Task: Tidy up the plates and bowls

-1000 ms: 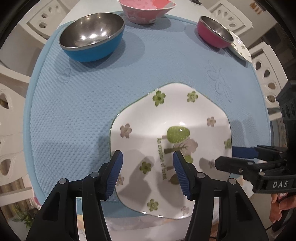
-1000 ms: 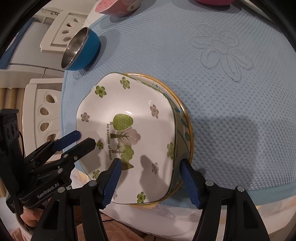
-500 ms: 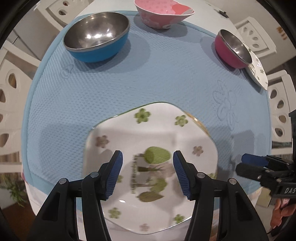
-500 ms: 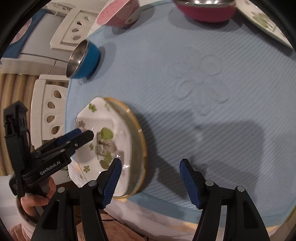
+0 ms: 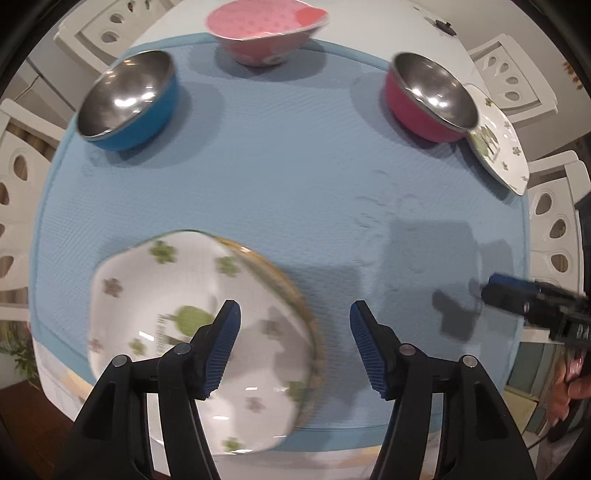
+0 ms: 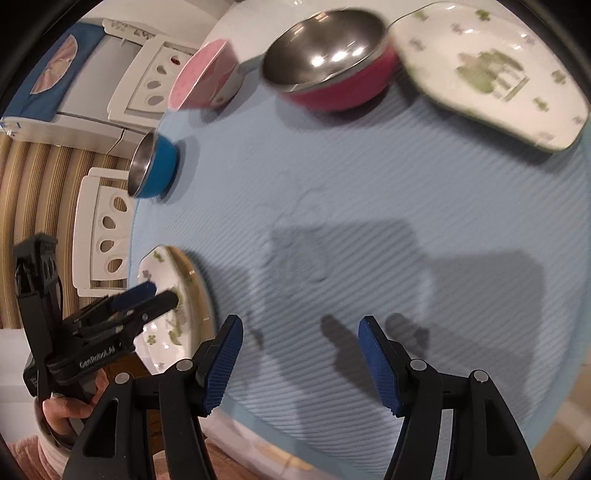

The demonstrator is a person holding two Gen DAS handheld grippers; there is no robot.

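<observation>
A light-blue textured mat (image 5: 280, 192) covers the table, with white cut-out chairs (image 6: 99, 236) standing around it

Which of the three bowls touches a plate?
The magenta steel bowl: its rim meets the lone floral plate. The blue bowl and pink bowl stand apart.

Stacked plates (image 5: 192, 325) sat near-left on the mat (image 5: 295, 177), three bowls along the far edge, another plate (image 5: 496, 147) far right

We note a white desk (image 5: 388, 22) covered by a light blue textured mat (image 5: 288, 177). White chairs (image 5: 517, 74) with oval cut-outs ring it. Striped beige flooring (image 6: 40, 206) shows beyond.
</observation>
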